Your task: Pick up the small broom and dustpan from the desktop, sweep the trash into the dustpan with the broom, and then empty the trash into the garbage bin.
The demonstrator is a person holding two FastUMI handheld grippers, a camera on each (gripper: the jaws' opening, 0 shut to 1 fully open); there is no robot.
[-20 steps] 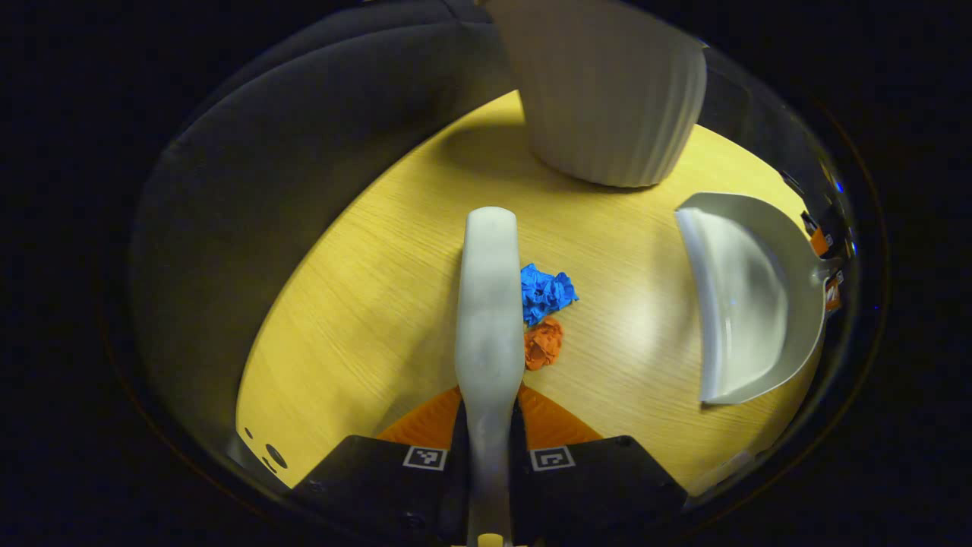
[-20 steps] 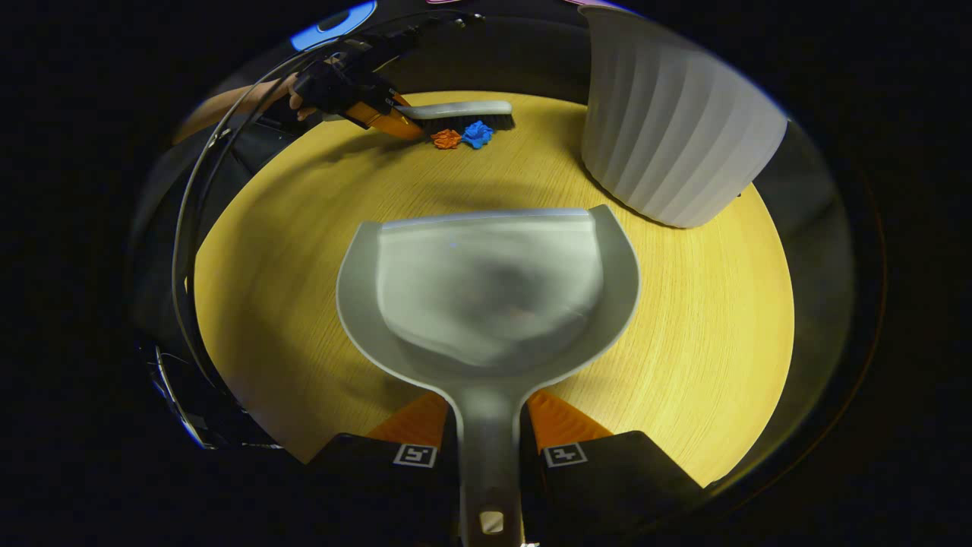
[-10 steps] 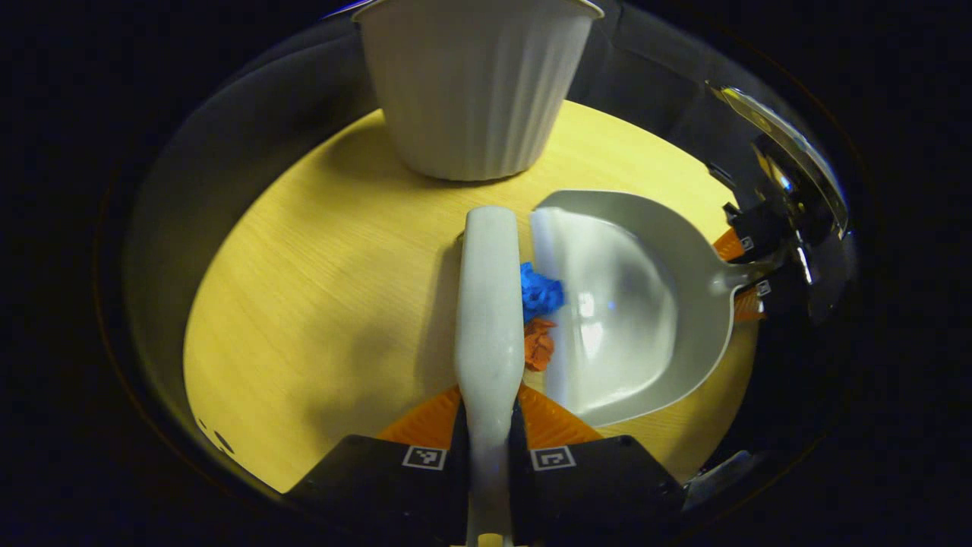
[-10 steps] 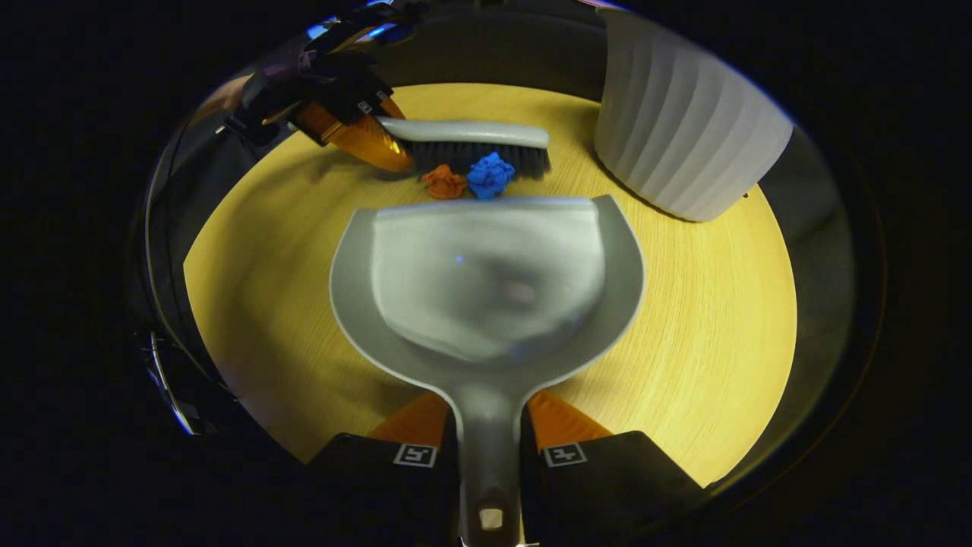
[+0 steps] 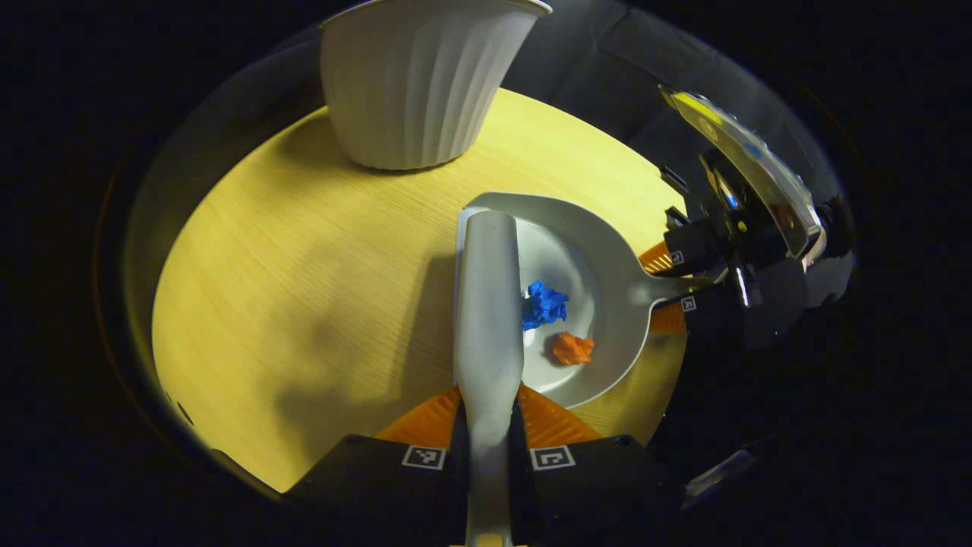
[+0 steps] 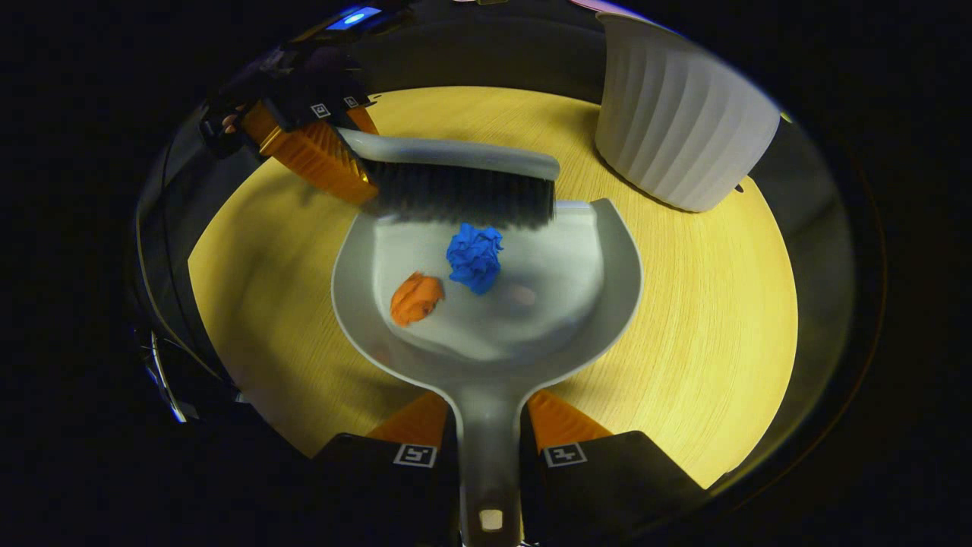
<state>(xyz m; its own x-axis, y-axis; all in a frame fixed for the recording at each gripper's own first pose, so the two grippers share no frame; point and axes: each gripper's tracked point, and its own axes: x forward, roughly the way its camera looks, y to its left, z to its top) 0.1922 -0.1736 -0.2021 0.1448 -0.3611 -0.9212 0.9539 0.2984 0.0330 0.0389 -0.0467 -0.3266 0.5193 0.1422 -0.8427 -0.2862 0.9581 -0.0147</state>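
Blue paper wad (image 6: 474, 257) and orange wad (image 6: 415, 298) lie inside the dustpan (image 6: 486, 334), on the wooden tabletop (image 6: 699, 304). Broom (image 6: 463, 186) bristles at dustpan's front lip. Left gripper (image 5: 490, 414) clamps the broom handle, right gripper (image 6: 486, 425) clamps the dustpan handle. White ribbed bin (image 6: 680, 125) near, beyond the dustpan.

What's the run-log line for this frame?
left: shut on broom | right: shut on dustpan | blue wad, orange wad: in dustpan | bin: upright
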